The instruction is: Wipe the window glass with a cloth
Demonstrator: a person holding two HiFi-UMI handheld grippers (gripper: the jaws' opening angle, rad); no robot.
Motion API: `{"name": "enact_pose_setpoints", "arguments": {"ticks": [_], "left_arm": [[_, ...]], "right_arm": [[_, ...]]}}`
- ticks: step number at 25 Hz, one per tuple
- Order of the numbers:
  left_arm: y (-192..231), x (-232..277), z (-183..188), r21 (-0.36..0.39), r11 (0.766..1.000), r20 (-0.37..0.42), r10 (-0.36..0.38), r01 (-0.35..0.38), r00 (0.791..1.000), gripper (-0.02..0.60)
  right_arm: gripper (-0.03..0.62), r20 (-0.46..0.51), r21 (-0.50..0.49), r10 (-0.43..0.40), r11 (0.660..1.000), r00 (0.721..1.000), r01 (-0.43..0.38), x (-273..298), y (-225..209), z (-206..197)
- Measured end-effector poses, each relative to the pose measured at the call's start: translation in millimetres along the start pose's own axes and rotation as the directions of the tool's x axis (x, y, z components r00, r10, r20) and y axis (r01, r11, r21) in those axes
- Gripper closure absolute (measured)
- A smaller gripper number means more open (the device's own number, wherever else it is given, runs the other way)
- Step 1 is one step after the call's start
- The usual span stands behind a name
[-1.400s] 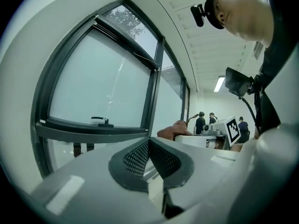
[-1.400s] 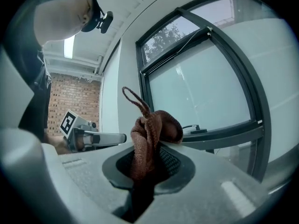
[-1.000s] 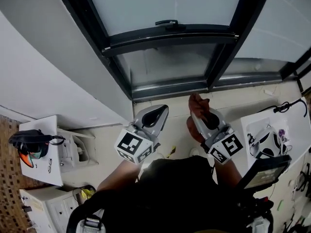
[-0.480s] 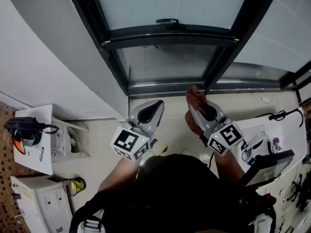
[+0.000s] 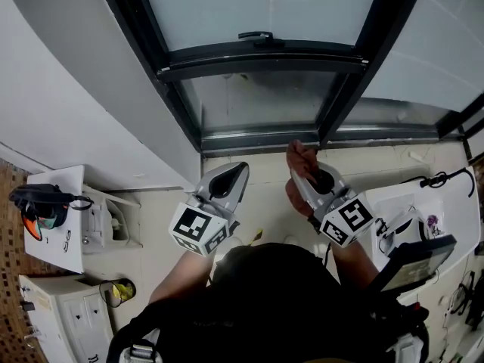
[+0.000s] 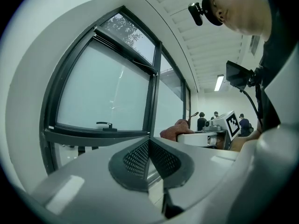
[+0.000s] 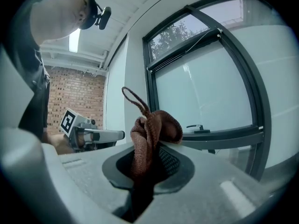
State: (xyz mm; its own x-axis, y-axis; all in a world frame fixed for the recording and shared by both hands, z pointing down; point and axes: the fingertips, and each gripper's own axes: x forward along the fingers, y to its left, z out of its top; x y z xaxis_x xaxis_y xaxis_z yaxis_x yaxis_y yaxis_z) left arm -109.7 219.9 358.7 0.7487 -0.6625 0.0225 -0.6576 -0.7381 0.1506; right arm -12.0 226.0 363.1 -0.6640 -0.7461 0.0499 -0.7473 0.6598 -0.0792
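Note:
The window glass (image 5: 257, 13) fills the top of the head view, set in a dark frame with a black handle (image 5: 257, 35) on the crossbar. My right gripper (image 5: 302, 165) is shut on a bunched brown cloth (image 5: 301, 156), held just short of the lower pane (image 5: 257, 100). In the right gripper view the cloth (image 7: 148, 139) sticks up from between the jaws, with the glass (image 7: 205, 97) ahead. My left gripper (image 5: 234, 174) hangs beside it to the left, jaws together and empty; its view shows the glass (image 6: 103, 97) and the cloth (image 6: 177, 129) off to the right.
A grey wall (image 5: 68, 89) runs along the left of the window. White boxes carry goggles (image 5: 41, 206) at the left and cables (image 5: 412, 225) at the right. A black monitor (image 5: 412, 262) sits by my right arm. People stand far off in the room (image 6: 205, 120).
Both grippers have drifted slightly left and down in the head view. The right gripper keeps its hold on the cloth, close to the lower window frame.

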Motion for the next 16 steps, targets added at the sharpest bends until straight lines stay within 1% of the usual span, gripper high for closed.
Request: {"name": "enact_pose_setpoints", "arguments": {"ticks": [8, 16], "left_arm": [[-6.6, -0.7, 1.9, 0.012, 0.999, -0.002, -0.030, 0.031, 1.000, 0.565], [-3.4, -0.5, 4.1, 0.017, 0.999, 0.004, -0.032, 0.032, 0.999, 0.565]], "right_arm": [[0.560, 0.004, -0.001, -0.005, 1.000, 1.000, 0.005, -1.4, 3.7, 1.3], [0.560, 0.007, -0.001, -0.007, 1.000, 1.000, 0.007, -0.4, 7.2, 0.4]]}}
